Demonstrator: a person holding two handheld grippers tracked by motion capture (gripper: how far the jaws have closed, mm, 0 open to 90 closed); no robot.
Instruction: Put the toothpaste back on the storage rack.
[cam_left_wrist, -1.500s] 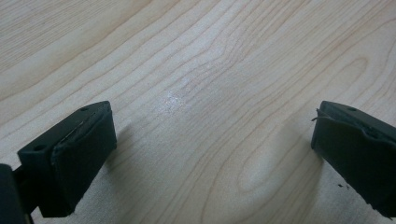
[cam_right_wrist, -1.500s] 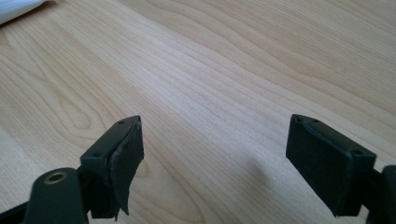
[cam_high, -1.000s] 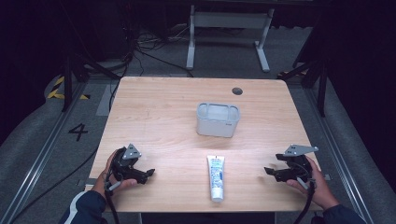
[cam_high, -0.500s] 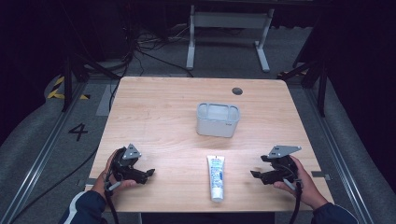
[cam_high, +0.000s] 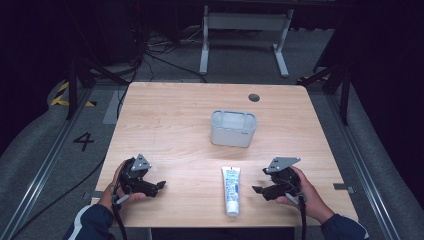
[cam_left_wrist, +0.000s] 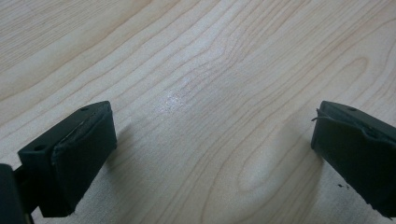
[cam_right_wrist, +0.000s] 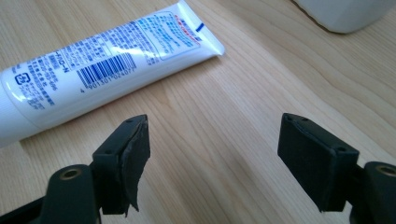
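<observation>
Fingers (cam_right_wrist: 128, 158) of right gripper (cam_high: 261, 189): spread, nothing between, just right of tube (cam_high: 230, 189); left gripper (cam_high: 156, 187): spread too, over bare wood near table's (cam_high: 165, 115) front-left corner; tube: flat near front edge, mid-width, cap toward that edge; bin (cam_high: 233, 128): mid-table, well apart. Risk, judged: sideways approach nudging the tube, rolling or skidding it off the near edge. Room: wide behind and left of tube; scant in front.

Wooden table (cam_high: 165, 125), pale grain, dark round hole (cam_high: 254, 97) near far right corner. Grey tracks on floor at both sides; "4" (cam_high: 83, 141) marked left. White metal frame (cam_high: 245, 22) stands beyond far edge, cables (cam_high: 150, 50) trailing left.
</observation>
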